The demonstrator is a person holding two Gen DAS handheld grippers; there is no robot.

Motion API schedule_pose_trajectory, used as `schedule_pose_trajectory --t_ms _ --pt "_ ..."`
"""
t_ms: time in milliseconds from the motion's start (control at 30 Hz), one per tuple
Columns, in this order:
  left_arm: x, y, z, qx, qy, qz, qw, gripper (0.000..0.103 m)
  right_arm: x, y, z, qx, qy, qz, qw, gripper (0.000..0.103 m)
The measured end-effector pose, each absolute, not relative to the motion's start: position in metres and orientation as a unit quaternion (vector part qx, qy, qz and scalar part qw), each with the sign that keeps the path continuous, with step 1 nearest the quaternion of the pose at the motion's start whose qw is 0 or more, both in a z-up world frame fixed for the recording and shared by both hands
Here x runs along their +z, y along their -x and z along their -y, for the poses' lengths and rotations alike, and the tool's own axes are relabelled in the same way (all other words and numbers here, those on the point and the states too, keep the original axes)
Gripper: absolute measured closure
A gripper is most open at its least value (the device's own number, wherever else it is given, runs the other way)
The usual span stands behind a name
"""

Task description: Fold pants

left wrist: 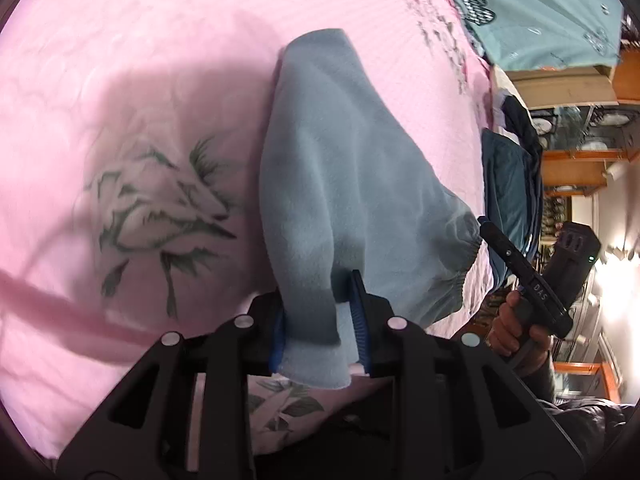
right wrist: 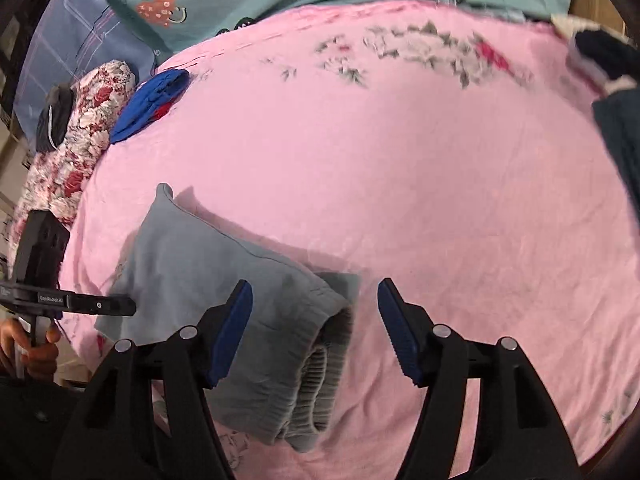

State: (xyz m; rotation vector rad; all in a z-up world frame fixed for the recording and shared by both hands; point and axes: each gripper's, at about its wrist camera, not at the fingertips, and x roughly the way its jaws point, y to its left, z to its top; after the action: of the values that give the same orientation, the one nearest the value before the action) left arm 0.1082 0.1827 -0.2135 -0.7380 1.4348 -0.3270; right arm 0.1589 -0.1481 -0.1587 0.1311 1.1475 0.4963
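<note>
Left jaws clamp the pants on the bed; right jaws stand wide.

The left gripper (left wrist: 320, 332) has its jaws closed narrow on a hem of the grey-blue pants (left wrist: 340, 184), which run off toward 12 o'clock over the pink bedsheet (left wrist: 120, 60). The right gripper (right wrist: 314, 328) is spread apart, its blue pads gripping nothing, the folded ribbed waistband lying between them, nearer the 9 o'clock pad.

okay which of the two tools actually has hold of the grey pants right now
The left tool: its blue pads pinch a corner of the grey pants. The right tool stands open above the waistband, touching nothing.
</note>
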Motion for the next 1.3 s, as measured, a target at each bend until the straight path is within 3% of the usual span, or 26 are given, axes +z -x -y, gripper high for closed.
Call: schedule_pose_trajectory --t_ms 333,533,567,667,1000,1300 --pt "-0.218 -0.101 -0.183 -0.087 0.333 -0.681 0.647 0.065 -0.188 -0.183 0.150 0.300 -0.106 -0.578 0.751 0.038" --pt "-0.212 -0.099 -0.175 -0.092 0.292 -0.679 0.667 0.067 -0.200 -0.189 0.152 0.316 -0.113 -0.584 0.739 0.061" --pt "-0.211 -0.098 -0.174 -0.089 0.291 -0.676 0.671 0.073 -0.201 -0.190 0.154 0.320 -0.121 -0.583 0.737 0.070" --pt "-0.203 -0.094 -0.171 -0.084 0.278 -0.665 0.688 0.087 -0.188 -0.184 0.154 0.334 -0.101 -0.560 0.751 0.079" --pt "-0.160 -0.087 -0.143 -0.083 0.178 -0.619 0.760 0.090 -0.139 -0.158 0.127 0.342 0.033 -0.463 0.817 0.081" --pt "-0.122 -0.077 -0.155 -0.077 0.158 -0.562 0.808 0.091 -0.098 -0.156 0.096 0.358 0.107 -0.379 0.846 0.081"
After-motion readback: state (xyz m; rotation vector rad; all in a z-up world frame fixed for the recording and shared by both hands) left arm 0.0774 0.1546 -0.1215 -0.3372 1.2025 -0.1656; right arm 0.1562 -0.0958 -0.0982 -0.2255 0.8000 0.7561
